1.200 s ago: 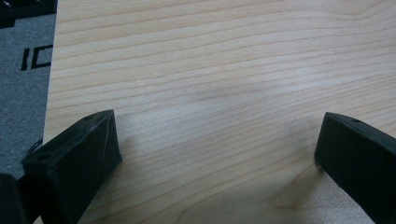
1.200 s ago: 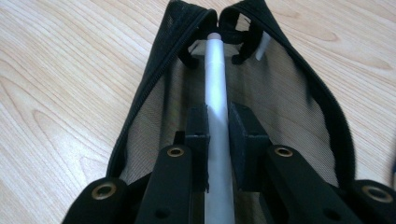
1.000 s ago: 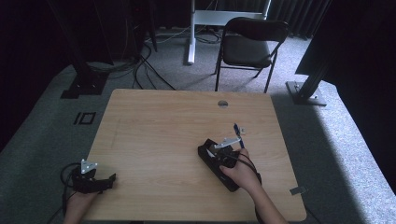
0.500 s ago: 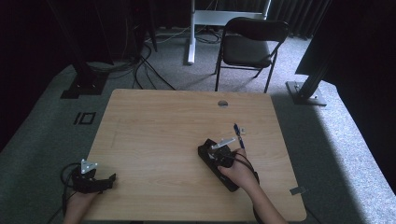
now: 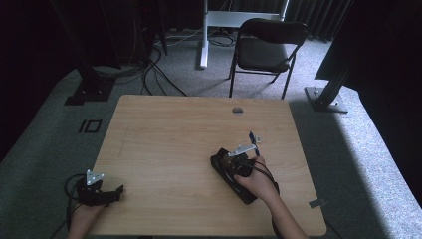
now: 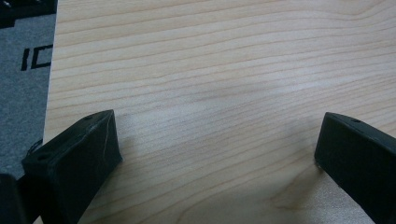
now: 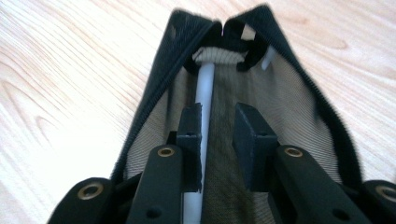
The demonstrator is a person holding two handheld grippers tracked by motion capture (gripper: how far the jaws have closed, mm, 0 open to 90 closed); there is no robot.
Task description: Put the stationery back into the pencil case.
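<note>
Two grippers are at work, and the right gripper is inside a black pencil case that lies open on the table. Its jaws have just been opening a little; a white pen lies between them, against the left pad, and the pads do not press on it. The pen seems just released into the case. To do this step well, the jaws should open a bit more and go straight back, so no pad pulls the pen out or catches the mesh lining. A second white stick lies ahead at the right, near the zipper end. Far to the left, the left gripper rests open on bare wood. A blue pen lies just beyond the case, not in the way.
</note>
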